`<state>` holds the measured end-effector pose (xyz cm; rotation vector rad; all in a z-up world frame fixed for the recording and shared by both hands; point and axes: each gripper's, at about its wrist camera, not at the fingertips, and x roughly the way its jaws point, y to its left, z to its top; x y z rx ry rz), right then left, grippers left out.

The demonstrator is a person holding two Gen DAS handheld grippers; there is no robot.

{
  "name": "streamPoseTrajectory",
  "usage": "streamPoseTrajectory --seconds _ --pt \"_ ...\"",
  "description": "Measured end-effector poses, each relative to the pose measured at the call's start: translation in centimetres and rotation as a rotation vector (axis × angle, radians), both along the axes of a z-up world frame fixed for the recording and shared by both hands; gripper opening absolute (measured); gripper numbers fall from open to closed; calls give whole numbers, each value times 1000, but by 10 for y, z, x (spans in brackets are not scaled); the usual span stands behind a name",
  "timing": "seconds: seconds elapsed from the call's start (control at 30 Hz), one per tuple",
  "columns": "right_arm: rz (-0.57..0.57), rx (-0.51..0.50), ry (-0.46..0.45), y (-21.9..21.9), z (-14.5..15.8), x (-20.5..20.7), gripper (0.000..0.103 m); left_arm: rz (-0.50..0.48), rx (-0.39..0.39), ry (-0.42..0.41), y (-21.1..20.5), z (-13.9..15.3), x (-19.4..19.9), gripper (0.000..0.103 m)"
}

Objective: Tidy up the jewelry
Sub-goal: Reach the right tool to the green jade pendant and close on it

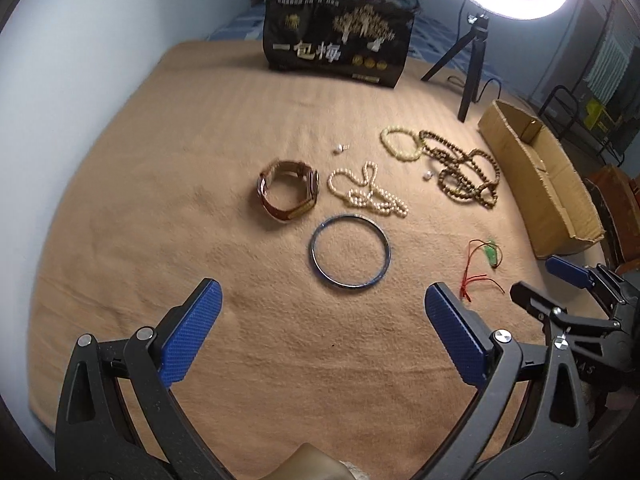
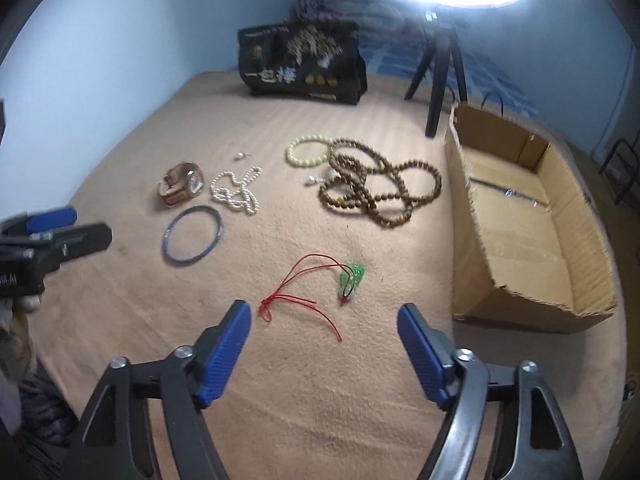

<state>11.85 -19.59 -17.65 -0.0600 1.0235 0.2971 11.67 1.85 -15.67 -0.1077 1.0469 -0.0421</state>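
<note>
Left gripper (image 1: 323, 302) wide open, empty, hovering over tan blanket (image 1: 160, 200) just short of the blue bangle (image 1: 350, 251). Right gripper (image 2: 324, 322) also wide open, empty, right of bangle near the red cord with green pendant (image 2: 320, 286). Watch (image 1: 288, 190), pearl necklace (image 1: 366, 192), cream bead bracelet (image 1: 400, 143), brown prayer beads (image 1: 464, 168) beyond bangle; cardboard box (image 2: 520, 216) far right

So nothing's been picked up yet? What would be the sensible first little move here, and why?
Probably ease the right gripper forward and down onto the green pendant on its red cord. Both grippers are open and empty, the pendant lies just ahead of the right one's fingertips, and the cardboard box sits open close on that side.
</note>
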Motion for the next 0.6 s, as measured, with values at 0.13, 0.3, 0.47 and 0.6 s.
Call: streamPoseTrajectory --seconds 0.13,0.3,0.47,0.6 --pt "-12 8 23 -1 -8 12 73 3 -30 44 -5 -17 8 103" --pt "-3 -13 35 6 -14 21 69 5 -23 68 -15 -32 18 103" --pt "-5 -22 41 8 -18 25 68 31 -7 89 -20 -47 30 103" --pt "-15 -19 52 7 -21 27 68 35 20 104 -26 -58 38 103"
